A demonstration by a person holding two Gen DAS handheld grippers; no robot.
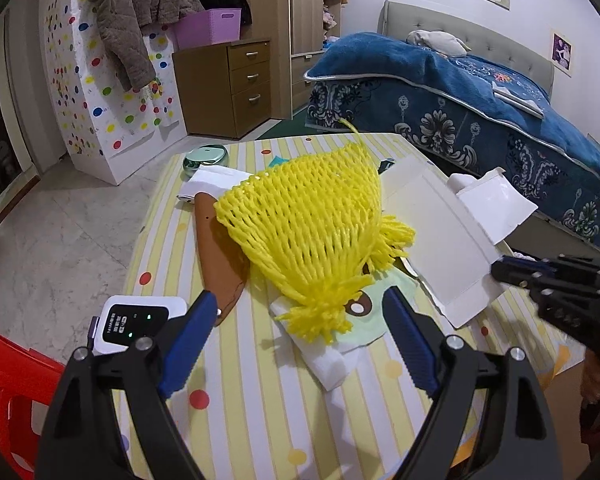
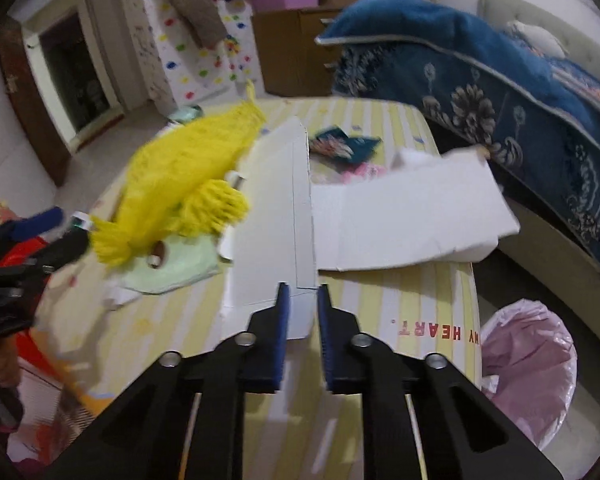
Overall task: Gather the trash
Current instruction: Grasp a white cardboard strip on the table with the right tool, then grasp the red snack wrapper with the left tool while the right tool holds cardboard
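Trash mostly uncollected: yellow foam net (image 1: 312, 236), green wrapper (image 1: 364, 316), far scraps on table (image 1: 252, 392). Right tongs (image 2: 302, 294) clenched on white cardboard (image 2: 276, 216); left tongs (image 1: 300, 304) released; pink-lined bin (image 2: 528, 364) near right

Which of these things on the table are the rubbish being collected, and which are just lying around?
Part of the job:
- white cardboard, pinched in the right gripper
- yellow foam net
- bin with pink liner, beside the table
- left gripper, open, over the net

Probably just lying about:
- wifi box
- green round case
- bed
- drawers
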